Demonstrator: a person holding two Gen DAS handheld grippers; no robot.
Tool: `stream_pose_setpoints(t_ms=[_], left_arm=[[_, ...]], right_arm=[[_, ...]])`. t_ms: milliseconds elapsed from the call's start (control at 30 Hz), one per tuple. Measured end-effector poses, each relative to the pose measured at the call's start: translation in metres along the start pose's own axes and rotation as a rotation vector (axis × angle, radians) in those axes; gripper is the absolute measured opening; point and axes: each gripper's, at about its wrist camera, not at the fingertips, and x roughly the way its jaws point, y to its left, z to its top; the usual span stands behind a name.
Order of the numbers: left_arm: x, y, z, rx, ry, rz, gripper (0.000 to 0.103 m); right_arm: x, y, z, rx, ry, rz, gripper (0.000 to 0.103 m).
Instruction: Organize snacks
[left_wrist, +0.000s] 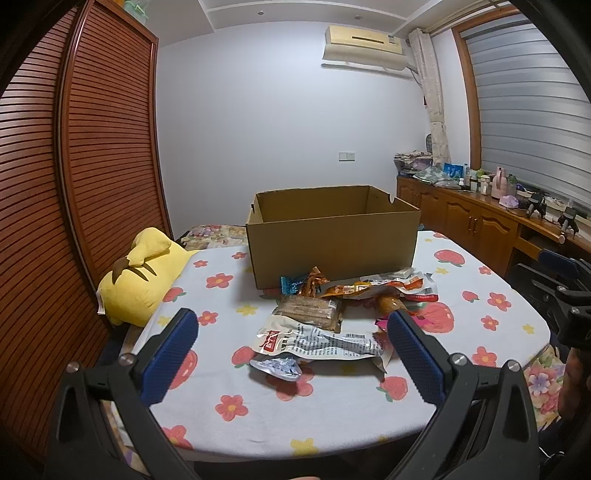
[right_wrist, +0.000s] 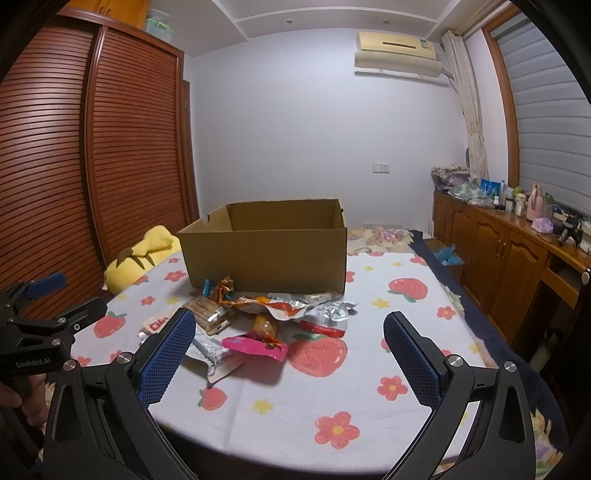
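Hovering above the near edge of the tabletop (left_wrist: 480, 295), the left tool (left_wrist: 291, 325) stands spread wide with nothing between its blue pads, and the right tool (right_wrist: 290, 326) is likewise wide open and empty. The snack pile (left_wrist: 332, 314) lies just ahead of the left tool, framed between its fingers; from the right tool it sits ahead and to the left, with a pink packet (right_wrist: 255, 345) nearest. Beyond the pile stands the open cardboard box (left_wrist: 332, 243), its front wall just behind the farthest wrappers. Bare flowered cloth lies ahead and to the right of the right tool, out to the tabletop's right edge. A yellow plush toy (left_wrist: 140, 280) sits at the left edge, beside the left tool's outer finger.
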Motion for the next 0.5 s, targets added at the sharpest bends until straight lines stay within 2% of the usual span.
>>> stream_pose_setpoints(t_ms=[500], left_arm=[[-0.0002, 0.0002, 0.0000, -0.001, 0.001, -0.001, 0.103]], right_arm=[[-0.0018, 0.0012, 0.0009, -0.004, 0.001, 0.001, 0.103]])
